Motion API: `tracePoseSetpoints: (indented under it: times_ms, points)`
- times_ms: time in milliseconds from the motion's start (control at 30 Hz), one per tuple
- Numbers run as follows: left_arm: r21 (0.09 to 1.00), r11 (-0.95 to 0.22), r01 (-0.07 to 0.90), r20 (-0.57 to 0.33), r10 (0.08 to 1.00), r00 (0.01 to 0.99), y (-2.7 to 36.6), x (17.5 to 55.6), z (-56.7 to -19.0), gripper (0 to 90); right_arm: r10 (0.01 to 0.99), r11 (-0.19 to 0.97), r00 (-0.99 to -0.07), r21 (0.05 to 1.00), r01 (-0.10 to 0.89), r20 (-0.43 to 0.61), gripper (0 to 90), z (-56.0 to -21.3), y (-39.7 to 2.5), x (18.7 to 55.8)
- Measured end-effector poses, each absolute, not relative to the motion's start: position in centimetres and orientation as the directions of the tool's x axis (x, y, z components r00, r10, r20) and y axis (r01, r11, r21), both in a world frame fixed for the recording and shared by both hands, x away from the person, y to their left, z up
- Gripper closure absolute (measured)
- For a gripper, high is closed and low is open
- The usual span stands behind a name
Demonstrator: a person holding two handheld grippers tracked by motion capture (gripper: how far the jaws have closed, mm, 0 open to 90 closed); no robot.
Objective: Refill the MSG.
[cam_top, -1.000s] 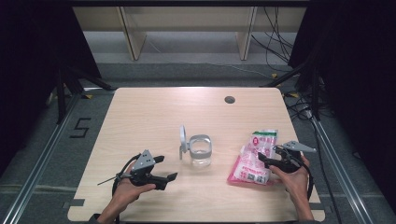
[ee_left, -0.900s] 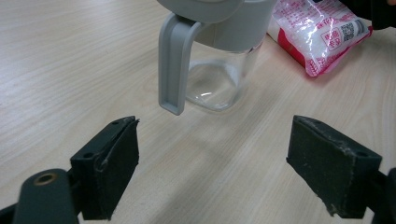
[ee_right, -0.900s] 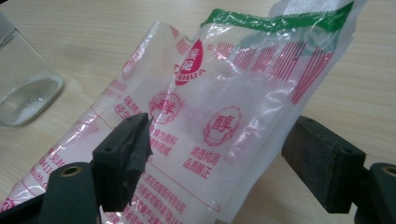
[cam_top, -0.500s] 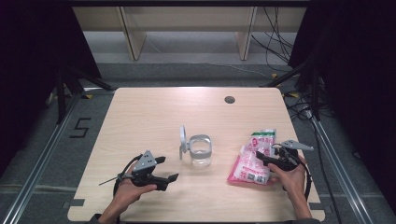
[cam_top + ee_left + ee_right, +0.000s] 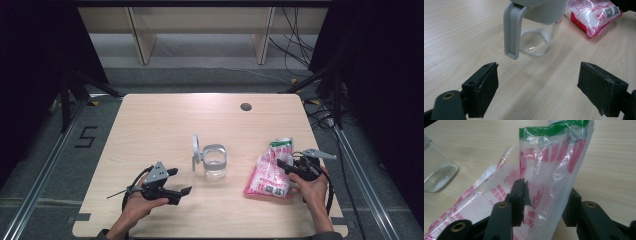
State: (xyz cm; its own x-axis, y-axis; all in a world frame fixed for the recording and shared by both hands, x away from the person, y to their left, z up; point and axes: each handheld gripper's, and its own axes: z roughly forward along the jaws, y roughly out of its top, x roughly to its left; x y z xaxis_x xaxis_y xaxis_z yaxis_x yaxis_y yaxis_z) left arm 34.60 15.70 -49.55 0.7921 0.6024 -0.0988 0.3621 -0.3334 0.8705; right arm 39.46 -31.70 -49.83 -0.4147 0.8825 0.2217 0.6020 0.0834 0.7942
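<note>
A clear glass jar [image 5: 215, 162] with a grey collar stands mid-table, its grey lid [image 5: 196, 150] flipped up on the left. A pink and white bag [image 5: 267, 175] of white grains lies to its right. My right gripper [image 5: 284, 166] is at the bag's right side. In the right gripper view its jaws are closed on the bag's thin upper part [image 5: 549, 170], which stands up between them. My left gripper [image 5: 182, 195] rests near the front edge, open and holding nothing. It points at the jar [image 5: 536, 42] and the lid's hanging tab [image 5: 512, 30].
A dark round hole [image 5: 245, 106] sits near the table's far edge. Bare wood lies between the left gripper [image 5: 537, 85] and the jar. The bag [image 5: 594, 15] lies just beyond the jar in the left gripper view. The jar's base [image 5: 436, 172] is left of the right gripper [image 5: 546, 197].
The right hand has shifted slightly at the bag's edge and the bag's top has moved a little with it. The left gripper has stayed put.
</note>
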Motion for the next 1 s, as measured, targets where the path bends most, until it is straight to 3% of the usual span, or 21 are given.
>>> tracePoseSetpoints:
  times_ms: [33,200,400,533,567,800,867,1000]
  points:
    - [0.87,-0.315,0.378,-0.118,0.612,0.782,15.6,34.4,-49.6,15.8,0.883,0.08,-0.414,0.798,0.597,0.221,69.3,-50.0,-31.6,39.6]
    - [0.873,-0.323,0.365,-0.103,0.608,0.787,15.7,34.5,-49.5,15.8,0.868,0.078,-0.436,0.802,0.592,0.238,79.6,-49.9,-31.8,39.7]
    - [0.874,-0.318,0.369,-0.111,0.607,0.787,15.6,34.4,-49.5,15.8,0.864,0.062,-0.429,0.789,0.611,0.264,87.1,-49.9,-31.6,39.7]
    - [0.873,-0.323,0.366,-0.107,0.605,0.789,15.6,34.4,-49.5,15.8,0.864,0.049,-0.419,0.78,0.623,0.28,89.2,-49.6,-31.5,39.3]
    - [0.874,-0.323,0.362,-0.104,0.605,0.79,15.7,34.4,-49.5,15.8,0.859,0.085,-0.454,0.81,0.58,0.235,89.7,-49.7,-31.7,39.6]
    - [0.875,-0.295,0.385,-0.129,0.624,0.771,15.6,34.2,-49.4,15.0,0.849,0.041,-0.463,0.841,0.54,0.256,90.0,-48.8,-30.8,38.7]
    - [0.877,-0.291,0.382,-0.134,0.616,0.776,15.5,34.2,-49.4,15.0,0.846,0.084,-0.493,0.865,0.495,0.2,90.0,-48.5,-31.0,38.6]
    - [0.879,-0.312,0.361,-0.11,0.602,0.791,15.5,34.3,-49.5,15.0,0.826,0.05,-0.517,0.883,0.467,0.227,90.0,-47.8,-30.6,37.9]
